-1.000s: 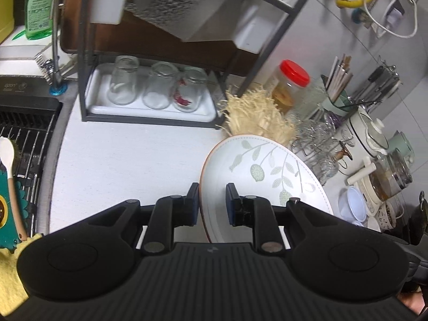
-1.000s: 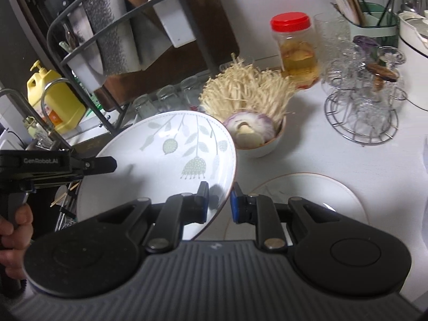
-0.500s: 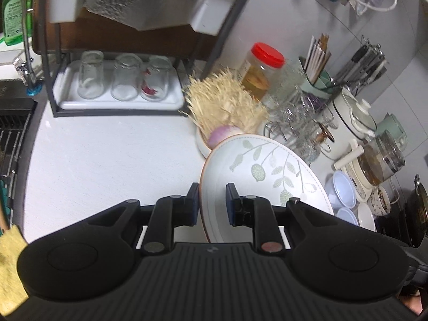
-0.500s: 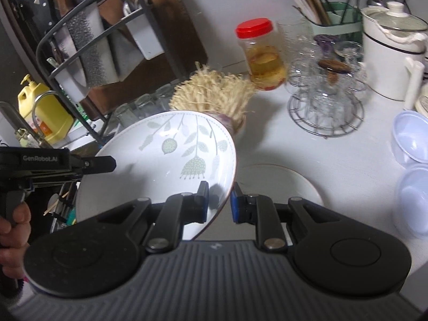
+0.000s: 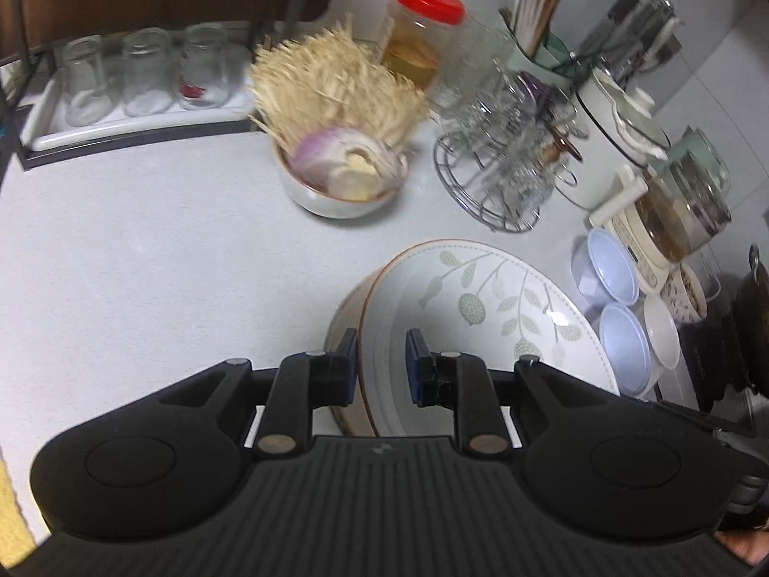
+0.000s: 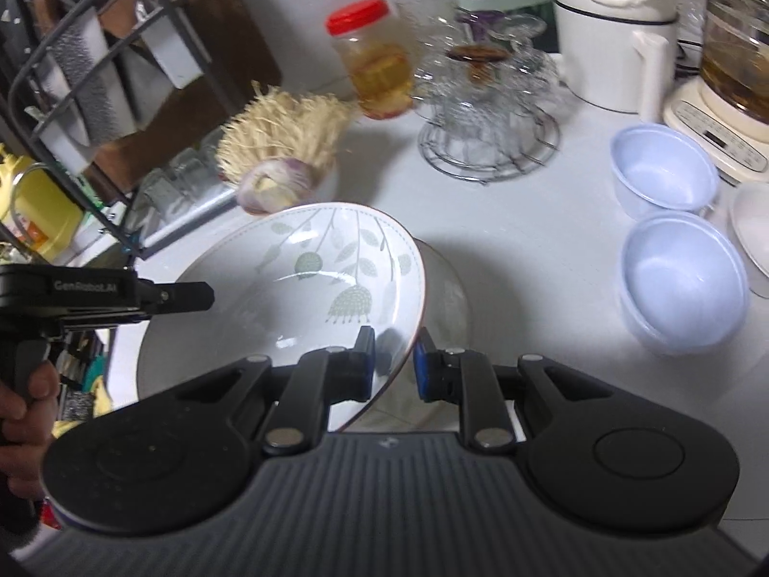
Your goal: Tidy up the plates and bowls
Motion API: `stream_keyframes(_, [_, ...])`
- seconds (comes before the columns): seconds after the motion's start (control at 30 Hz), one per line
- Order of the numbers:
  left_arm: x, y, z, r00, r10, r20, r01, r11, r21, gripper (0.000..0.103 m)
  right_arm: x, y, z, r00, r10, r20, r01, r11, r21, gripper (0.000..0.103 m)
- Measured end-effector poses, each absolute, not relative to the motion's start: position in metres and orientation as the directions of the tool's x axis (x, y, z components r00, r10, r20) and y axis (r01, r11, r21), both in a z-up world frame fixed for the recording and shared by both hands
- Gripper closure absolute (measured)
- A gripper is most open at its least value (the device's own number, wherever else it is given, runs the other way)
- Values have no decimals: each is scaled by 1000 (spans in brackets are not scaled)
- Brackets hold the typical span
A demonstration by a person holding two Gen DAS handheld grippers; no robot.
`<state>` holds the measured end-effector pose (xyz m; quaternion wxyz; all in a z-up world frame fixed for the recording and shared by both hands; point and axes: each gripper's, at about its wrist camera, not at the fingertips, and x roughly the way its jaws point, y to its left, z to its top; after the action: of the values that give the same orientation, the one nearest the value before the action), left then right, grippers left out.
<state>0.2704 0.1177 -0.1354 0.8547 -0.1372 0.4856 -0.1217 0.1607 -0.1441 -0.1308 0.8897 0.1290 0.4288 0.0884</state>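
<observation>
Both hand-held grippers clamp the same leaf-patterned plate: the left hand-held gripper (image 5: 382, 365) has its blue pads narrow on the rim at one side, and the right hand-held gripper (image 6: 391, 363) pinches the opposite rim the same way. The plate (image 5: 485, 307) is tilted and held off the white desk (image 5: 144, 250). Just under it, a second plate (image 6: 444, 283) lies flat on the desk, its edge showing past the held one in both views.

In the right wrist view a hand (image 6: 21, 413) grips the black handle of the left tool at the far left edge.

Beyond the plates, to the right, two pale blue bowls (image 6: 682, 283) stand side by side on the desk, with a white dish just beside them at the frame edge. Farther back in the middle sits a bowl (image 5: 336, 192) holding a cut onion and a bundle of pale mushrooms. Behind it stands a jar (image 5: 418, 38) with a red lid, and next to that a wire rack (image 5: 500, 178) carrying clear glasses. A white pot (image 6: 615, 29) and a glass kettle (image 6: 735, 48) on a cream base are near the back wall. At far left, a dark rack (image 6: 96, 62) stands over a tray with upturned glasses (image 5: 139, 77).
</observation>
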Motion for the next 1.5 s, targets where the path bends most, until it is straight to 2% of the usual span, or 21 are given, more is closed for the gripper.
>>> stream_keyframes(0.57, [287, 86, -172, 410, -291, -864, 112, 957, -269, 80, 171, -155, -161, 590, 198, -783, 5, 969, 249, 83])
stream_keyframes(0.8, [295, 74, -182, 385, -262, -885, 128, 965, -230, 79, 182, -151, -164, 602, 149, -785, -5, 983, 183, 83])
stream_keyframes(1.1, [301, 67, -192, 373, -218, -902, 123, 975, -185, 79, 189, -152, -174, 598, 156, -786, -14, 983, 184, 83])
stream_keyframes(1.37, [302, 71, -193, 379, -233, -896, 98, 972, -211, 79, 193, -150, -178, 608, 154, -779, -13, 983, 184, 82])
stream_keyframes(1.5, [304, 84, -192, 369, -273, -888, 32, 959, -282, 79, 195, -149, -180, 602, 165, -781, -11, 980, 198, 81])
